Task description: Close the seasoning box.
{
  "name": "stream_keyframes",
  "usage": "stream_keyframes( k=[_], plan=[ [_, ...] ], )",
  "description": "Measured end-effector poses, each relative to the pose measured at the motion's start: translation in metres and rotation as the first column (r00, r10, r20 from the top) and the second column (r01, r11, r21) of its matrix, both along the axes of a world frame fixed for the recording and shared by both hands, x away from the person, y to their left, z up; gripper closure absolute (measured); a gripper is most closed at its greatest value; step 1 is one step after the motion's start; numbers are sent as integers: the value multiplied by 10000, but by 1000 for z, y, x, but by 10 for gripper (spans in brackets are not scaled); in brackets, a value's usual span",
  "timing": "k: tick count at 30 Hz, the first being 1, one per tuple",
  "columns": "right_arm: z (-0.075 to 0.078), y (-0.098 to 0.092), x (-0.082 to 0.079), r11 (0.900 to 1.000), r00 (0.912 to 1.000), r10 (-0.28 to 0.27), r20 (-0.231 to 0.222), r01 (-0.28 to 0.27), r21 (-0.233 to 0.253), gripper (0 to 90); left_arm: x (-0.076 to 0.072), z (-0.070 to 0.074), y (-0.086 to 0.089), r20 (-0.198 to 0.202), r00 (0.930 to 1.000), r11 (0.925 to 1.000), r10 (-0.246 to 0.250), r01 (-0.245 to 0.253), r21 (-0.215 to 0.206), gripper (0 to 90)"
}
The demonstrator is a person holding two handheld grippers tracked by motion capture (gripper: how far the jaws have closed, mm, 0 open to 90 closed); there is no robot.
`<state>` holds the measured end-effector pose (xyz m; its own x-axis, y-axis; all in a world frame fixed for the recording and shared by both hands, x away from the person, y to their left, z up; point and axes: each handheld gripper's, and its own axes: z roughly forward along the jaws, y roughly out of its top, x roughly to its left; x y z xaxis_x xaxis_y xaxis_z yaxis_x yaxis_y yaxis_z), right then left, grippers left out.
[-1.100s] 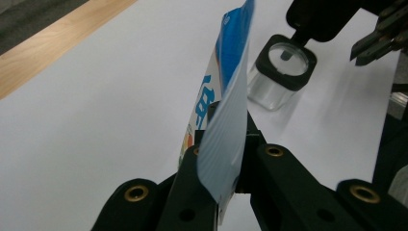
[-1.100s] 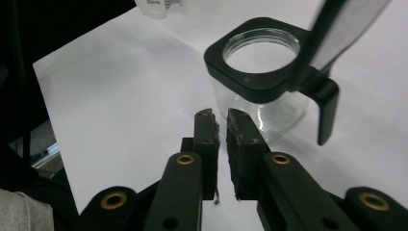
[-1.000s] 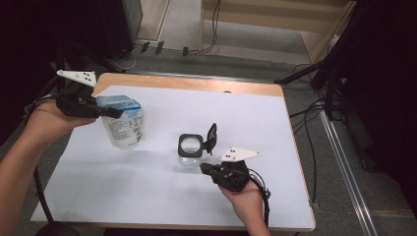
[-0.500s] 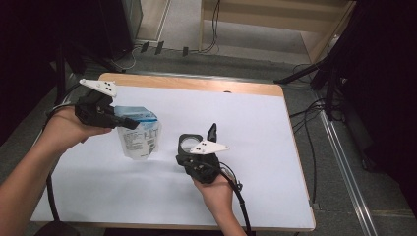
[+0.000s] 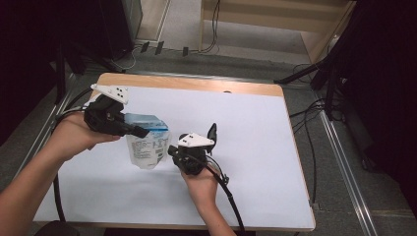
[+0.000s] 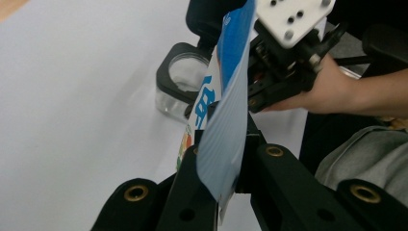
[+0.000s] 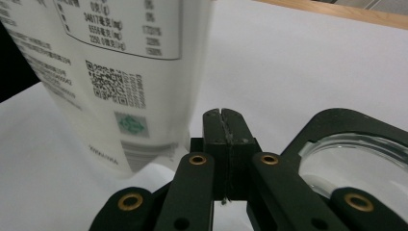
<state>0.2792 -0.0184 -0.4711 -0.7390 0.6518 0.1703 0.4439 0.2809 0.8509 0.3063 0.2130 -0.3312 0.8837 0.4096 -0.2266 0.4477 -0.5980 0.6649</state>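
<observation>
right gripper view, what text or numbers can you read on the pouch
"0g" on the white pouch, in its table
"0%", same table
"6556毫克(mg)", roughly; blurred
"2250.0微克(μg)", roughly; blurred
"328%" and "1500%", uncertain
QR code and green square mark: signs, no legible words
Small print at the left edge: too small to read

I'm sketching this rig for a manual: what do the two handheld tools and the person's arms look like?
Both tools are black: the left tool and right tool each carry a pale three-cornered plate with small dark holes on top. Each has two black jaws on linkage bars with brass-coloured pivot rivets. A black cable trails from each. The forearms are bare, with no sleeves in the high view.
</observation>
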Motion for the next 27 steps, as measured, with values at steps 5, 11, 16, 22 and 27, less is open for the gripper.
stream_keyframes(
  k=[5,11,16,22,27],
  plan=[
    [-7,5,-2,9999,9999,103,128,-102,-74,900,3,2,-12,-238,9997,10000,14,-12,80,900],
    [-17,3,-6,9994,9996,-133,262,125,316,900,12,0,-26,-520,9981,9991,339,-324,287,900],
    [-27,4,-10,9987,10000,-34,80,30,505,900,18,-5,-41,-870,9953,9979,432,-388,512,900],
    [-34,5,-12,9978,10000,1,29,-3,659,900,27,-9,-52,-977,9929,9954,684,-614,734,900],
    [-36,6,-12,9968,10000,9,97,-17,805,900,31,-11,-60,-1090,9910,9945,772,-688,791,900]
  ],
)
